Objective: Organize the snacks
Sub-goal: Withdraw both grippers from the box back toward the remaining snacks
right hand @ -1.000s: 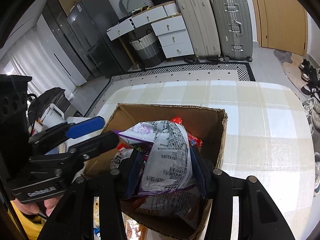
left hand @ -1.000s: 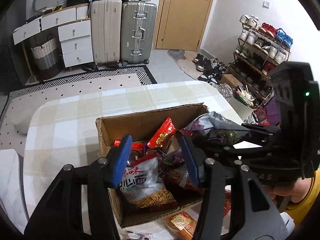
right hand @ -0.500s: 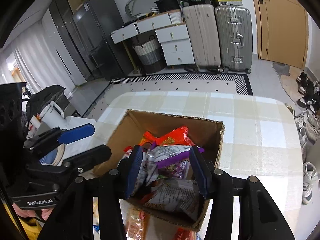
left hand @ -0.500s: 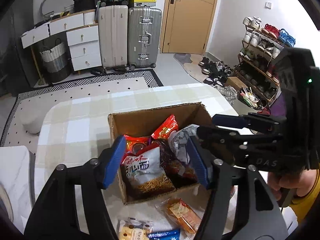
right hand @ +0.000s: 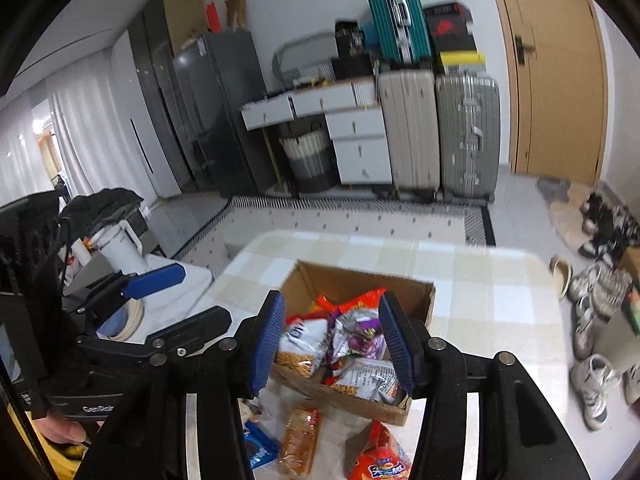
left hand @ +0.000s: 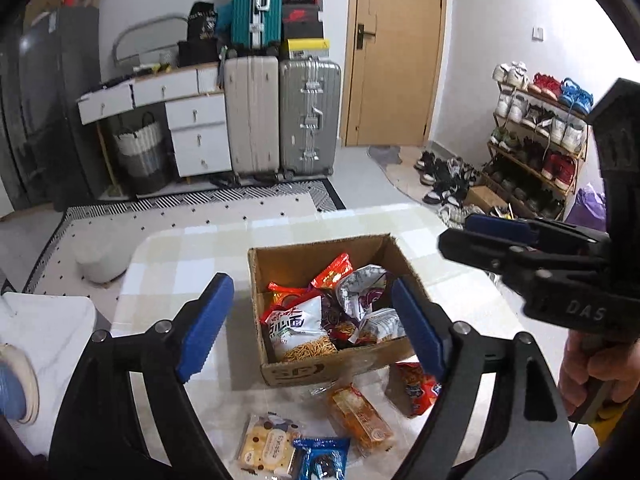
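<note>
With cardboard box (left hand: 332, 364) already packed, both tools hover spread, empty: left tool (left hand: 316, 328), right tool (right hand: 334, 344). Loose orange biscuit packet (left hand: 360, 416) lies on worktop (left hand: 180, 256) just before box, long axis slanting toward holder; left tool judged nearer.

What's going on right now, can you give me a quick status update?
Left gripper open, empty. Right gripper open, empty, above the cardboard box. Box holds several snack bags; four packets remain on the table. Nothing blocking.

Even, soft indoor light is seen, with daylight at sheer curtains (right hand: 24, 148). Strong fisheye bending and black corners are noted; right wrist view is motion-blurred.
</note>
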Demonstrator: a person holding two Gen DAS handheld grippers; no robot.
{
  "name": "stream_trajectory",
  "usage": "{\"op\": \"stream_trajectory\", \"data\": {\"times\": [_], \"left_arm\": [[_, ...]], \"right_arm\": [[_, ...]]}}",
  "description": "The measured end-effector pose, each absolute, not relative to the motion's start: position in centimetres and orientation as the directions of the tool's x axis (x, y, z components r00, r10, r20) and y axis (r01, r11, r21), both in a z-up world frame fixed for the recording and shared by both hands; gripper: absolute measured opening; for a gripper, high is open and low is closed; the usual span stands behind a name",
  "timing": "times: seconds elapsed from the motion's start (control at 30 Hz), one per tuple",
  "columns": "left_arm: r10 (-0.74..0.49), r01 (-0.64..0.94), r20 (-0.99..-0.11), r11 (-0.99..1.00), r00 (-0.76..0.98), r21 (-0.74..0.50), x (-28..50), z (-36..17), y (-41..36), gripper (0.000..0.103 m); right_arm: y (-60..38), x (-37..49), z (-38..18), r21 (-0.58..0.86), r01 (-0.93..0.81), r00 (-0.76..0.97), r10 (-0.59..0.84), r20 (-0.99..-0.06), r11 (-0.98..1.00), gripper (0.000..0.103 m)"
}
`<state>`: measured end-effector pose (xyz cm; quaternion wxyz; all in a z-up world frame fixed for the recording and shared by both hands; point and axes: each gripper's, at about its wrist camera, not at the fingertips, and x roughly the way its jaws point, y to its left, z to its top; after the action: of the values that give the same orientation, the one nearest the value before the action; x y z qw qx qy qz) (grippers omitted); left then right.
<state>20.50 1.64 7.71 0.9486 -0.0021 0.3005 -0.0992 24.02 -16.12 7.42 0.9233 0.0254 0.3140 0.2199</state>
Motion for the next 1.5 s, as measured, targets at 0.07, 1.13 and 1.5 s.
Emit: {"op": "stream_trajectory", "data": {"times": [0.07, 1.13, 1.5], "left_arm": [[-0.164, 0.158, -0.562, 0.986, 0.811, -0.06, 18.8, 8.9, 1.9, 0.081], [-0.067, 0.042, -0.323, 0.995, 0.944, -0.086, -7.2, 7.6, 7.7, 0.103], [-0.096, 0.038, -0.463, 0.99, 0.881, -0.133, -3.4, -0.4, 8.8, 0.103]], "right_arm": [[-16.3, 22.4, 8.7, 0.176, -0.399, 0.724, 0.427, -0.541, 0.9, 0.051], [-21.6, -3.4, 6.6, 0.196, -0.306, 0.909, 0.347, -0.231, 0.932, 0.102], [-20.7, -1.8, 0.2, 0.212, -0.343, 0.863, 0.396, -0.313, 0.915, 0.102]]}}
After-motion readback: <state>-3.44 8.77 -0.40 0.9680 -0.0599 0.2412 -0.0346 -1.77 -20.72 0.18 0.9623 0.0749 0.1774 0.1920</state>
